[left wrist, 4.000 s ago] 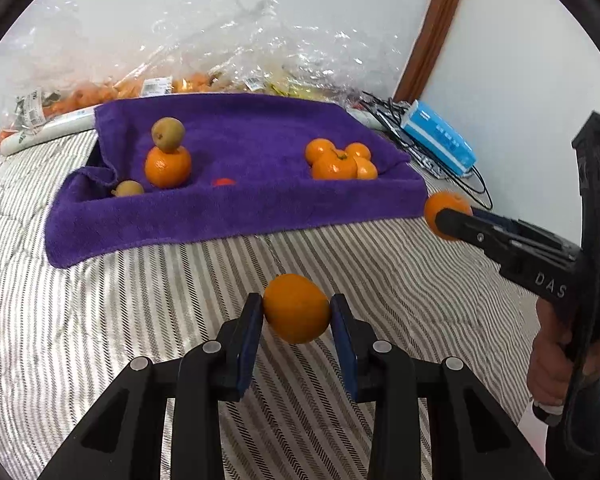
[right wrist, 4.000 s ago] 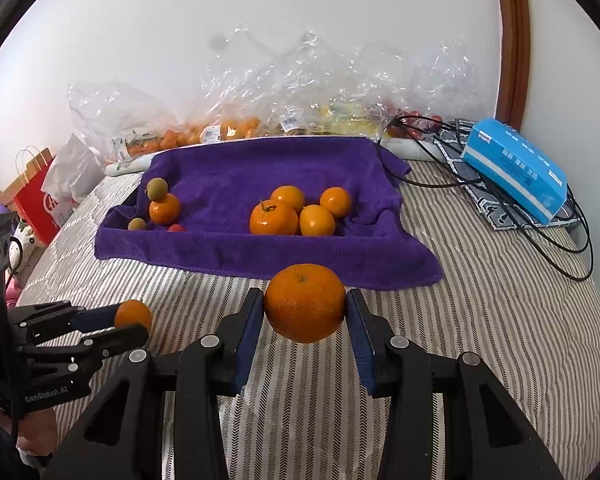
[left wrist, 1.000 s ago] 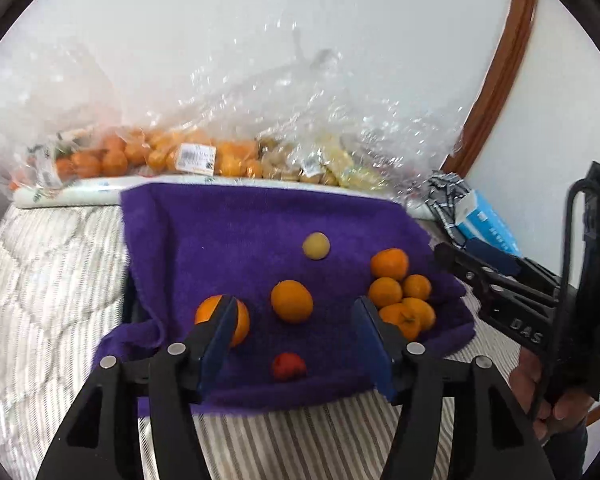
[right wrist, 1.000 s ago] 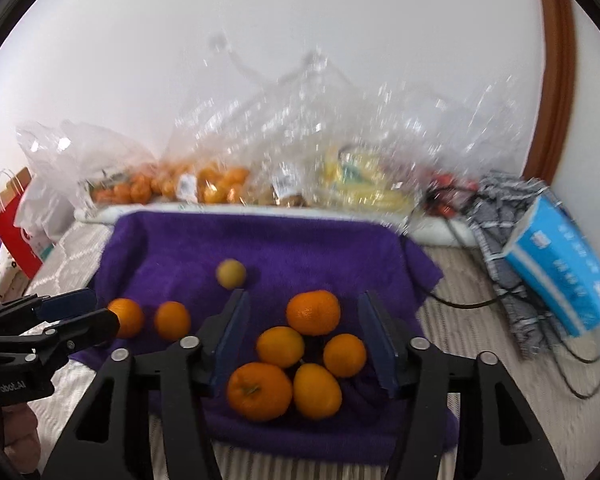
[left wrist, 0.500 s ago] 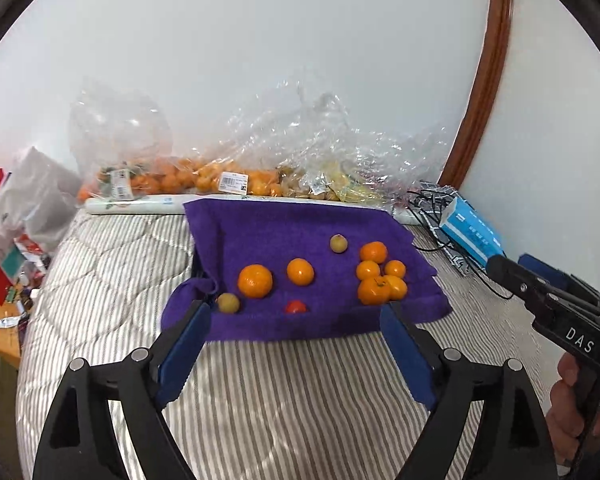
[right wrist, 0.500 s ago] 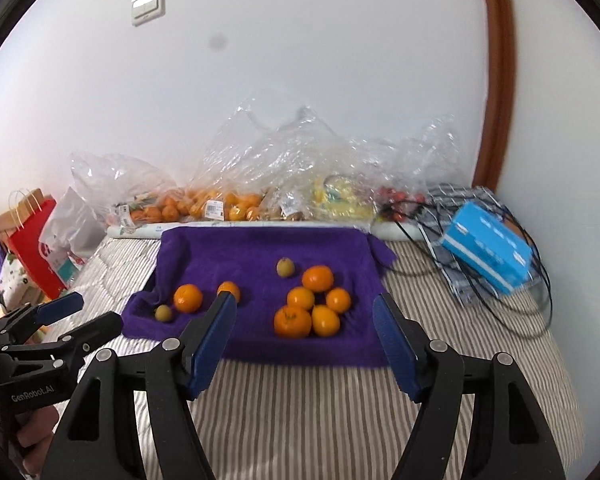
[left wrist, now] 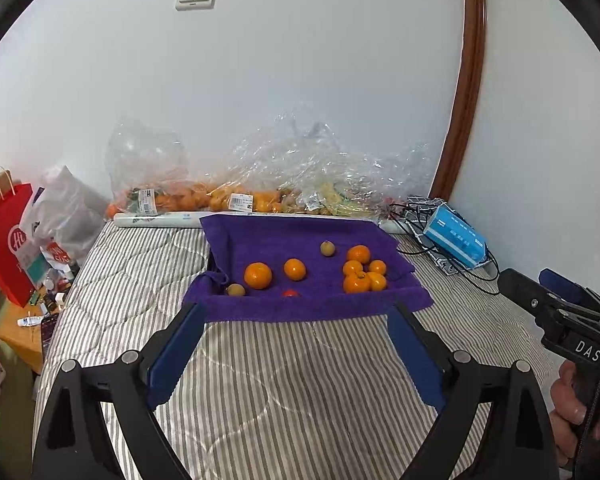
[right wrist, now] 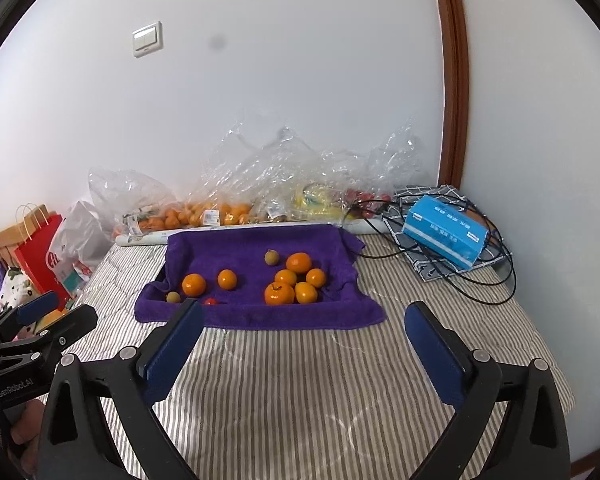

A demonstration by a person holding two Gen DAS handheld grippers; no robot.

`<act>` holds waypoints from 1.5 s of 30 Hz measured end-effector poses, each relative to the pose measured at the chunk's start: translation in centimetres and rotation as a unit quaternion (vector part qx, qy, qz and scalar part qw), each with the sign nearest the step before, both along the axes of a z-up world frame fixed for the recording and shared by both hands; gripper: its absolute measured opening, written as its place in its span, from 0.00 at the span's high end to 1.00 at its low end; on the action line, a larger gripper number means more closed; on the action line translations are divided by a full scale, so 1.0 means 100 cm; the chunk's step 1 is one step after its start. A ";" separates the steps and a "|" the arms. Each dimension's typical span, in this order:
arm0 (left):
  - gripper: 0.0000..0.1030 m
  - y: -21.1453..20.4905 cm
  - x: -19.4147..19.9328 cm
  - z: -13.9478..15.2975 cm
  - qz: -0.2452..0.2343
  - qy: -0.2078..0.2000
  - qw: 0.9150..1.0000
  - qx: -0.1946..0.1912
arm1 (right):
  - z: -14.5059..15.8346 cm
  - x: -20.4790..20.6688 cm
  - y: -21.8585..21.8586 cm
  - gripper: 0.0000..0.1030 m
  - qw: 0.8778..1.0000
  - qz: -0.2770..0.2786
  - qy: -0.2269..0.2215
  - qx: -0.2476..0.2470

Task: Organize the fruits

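Altogether seven oranges (right wrist: pixel 299 263) lie on the purple towel (right wrist: pixel 240 250).

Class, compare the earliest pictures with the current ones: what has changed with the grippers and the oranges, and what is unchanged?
Both oranges were let go onto the purple towel. The left gripper and right gripper have just been opening, nothing between them, and pulled back. The blue box stayed put.

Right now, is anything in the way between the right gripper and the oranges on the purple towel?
Nothing visible. The right gripper is open and empty, and only bare striped bedding lies between it and the purple towel where the cluster of oranges sits.
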State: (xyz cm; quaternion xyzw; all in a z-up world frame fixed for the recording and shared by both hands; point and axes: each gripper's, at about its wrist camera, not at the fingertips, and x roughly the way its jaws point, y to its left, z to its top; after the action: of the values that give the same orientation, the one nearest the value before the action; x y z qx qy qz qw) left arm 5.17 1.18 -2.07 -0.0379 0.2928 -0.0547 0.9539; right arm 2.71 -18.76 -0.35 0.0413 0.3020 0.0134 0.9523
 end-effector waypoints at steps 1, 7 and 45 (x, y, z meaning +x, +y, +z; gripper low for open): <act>0.09 -0.001 -0.003 0.000 0.000 -0.001 1.000 0.001 | 0.000 -0.002 0.000 0.02 1.000 0.000 -0.001 0.000; 0.09 -0.004 -0.008 -0.001 0.004 0.000 1.000 0.008 | 0.000 -0.008 -0.002 0.02 1.000 -0.002 0.001 -0.001; 0.09 -0.003 -0.009 0.000 0.013 -0.002 1.000 0.021 | -0.006 -0.011 0.001 0.02 1.000 0.000 0.009 -0.011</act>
State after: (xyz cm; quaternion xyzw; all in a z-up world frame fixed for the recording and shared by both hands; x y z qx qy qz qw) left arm 4.24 0.85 -2.05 -0.0215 0.2919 -0.0365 0.9555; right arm 1.59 -18.67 -0.97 0.0313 0.3109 0.0096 0.9499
